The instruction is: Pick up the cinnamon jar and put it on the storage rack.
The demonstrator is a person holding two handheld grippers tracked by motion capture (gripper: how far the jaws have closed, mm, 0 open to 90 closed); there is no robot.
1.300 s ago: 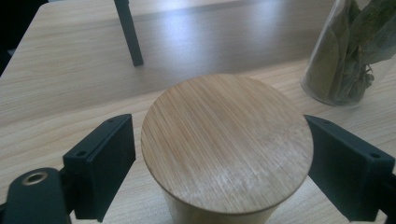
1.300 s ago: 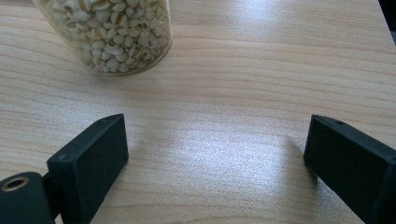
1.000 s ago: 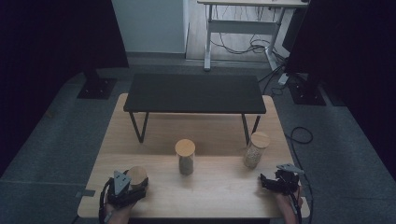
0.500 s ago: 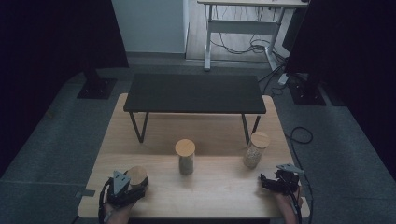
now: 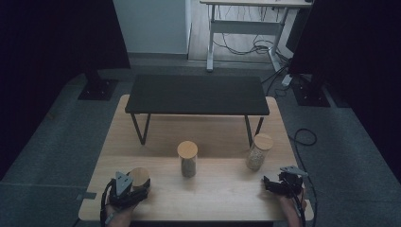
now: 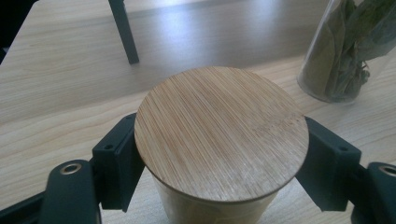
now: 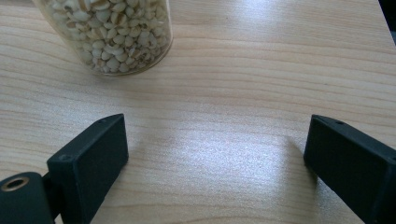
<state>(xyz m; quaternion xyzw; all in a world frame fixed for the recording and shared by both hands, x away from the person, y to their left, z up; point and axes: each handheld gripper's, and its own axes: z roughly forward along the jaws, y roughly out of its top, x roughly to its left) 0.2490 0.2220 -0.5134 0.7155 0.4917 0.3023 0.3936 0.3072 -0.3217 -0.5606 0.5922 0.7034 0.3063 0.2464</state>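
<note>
At the near left corner of the surface (image 5: 222, 198), the left gripper (image 5: 124, 188) has just been closing its jaws, and they now clamp the sides of a bamboo-lidded jar (image 6: 219, 135) just under the lid, likely a low grip that keeps it upright for lifting. Its contents are hidden by the lid. At the near right corner, the right gripper (image 7: 215, 163) rests with jaws wide apart over bare wood, seemingly waiting. Just beyond it stands a glass jar of pale grains (image 7: 107, 35). Mid-surface stands a jar of dried leaves (image 6: 348, 51). Farthest is a black shelf (image 5: 196, 94).
</note>
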